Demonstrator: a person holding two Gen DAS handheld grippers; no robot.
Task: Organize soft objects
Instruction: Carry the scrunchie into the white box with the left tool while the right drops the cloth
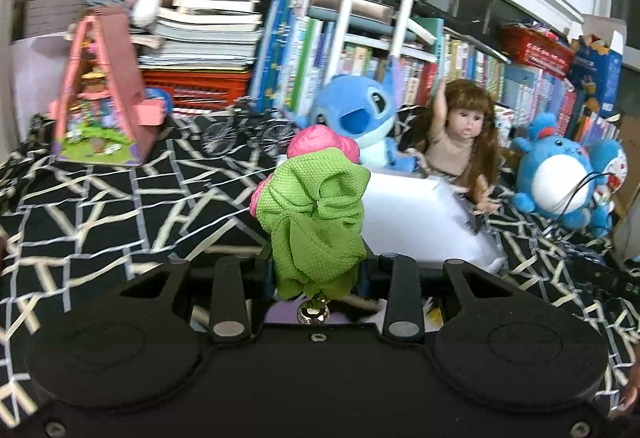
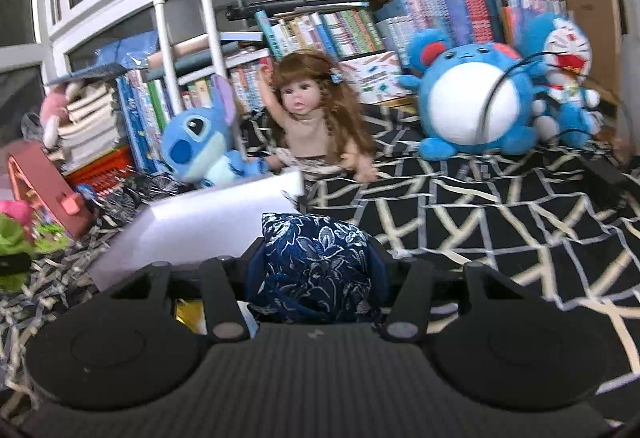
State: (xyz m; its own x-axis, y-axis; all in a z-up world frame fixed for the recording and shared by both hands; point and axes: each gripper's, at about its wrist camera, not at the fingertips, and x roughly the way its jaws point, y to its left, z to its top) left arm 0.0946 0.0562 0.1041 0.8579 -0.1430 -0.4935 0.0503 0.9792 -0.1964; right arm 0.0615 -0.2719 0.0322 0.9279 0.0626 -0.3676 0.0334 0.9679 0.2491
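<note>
My left gripper [image 1: 318, 270] is shut on a green and pink cloth toy [image 1: 314, 214] with a small bell under it, held above the black patterned cloth [image 1: 120, 206]. My right gripper [image 2: 316, 274] is shut on a dark blue floral pouch [image 2: 316, 262]. A white box [image 1: 416, 214] lies just beyond the left gripper; it also shows in the right wrist view [image 2: 200, 222] ahead and left of the pouch. The green toy shows at the left edge of the right wrist view [image 2: 12, 242].
A blue Stitch plush [image 1: 356, 114], a long-haired doll [image 1: 460, 134] and a round blue plush [image 1: 560, 178] sit behind the box. A pink toy house [image 1: 100, 94] and a small bicycle model [image 1: 248, 130] stand at the left. Book stacks [image 1: 208, 26] line the back.
</note>
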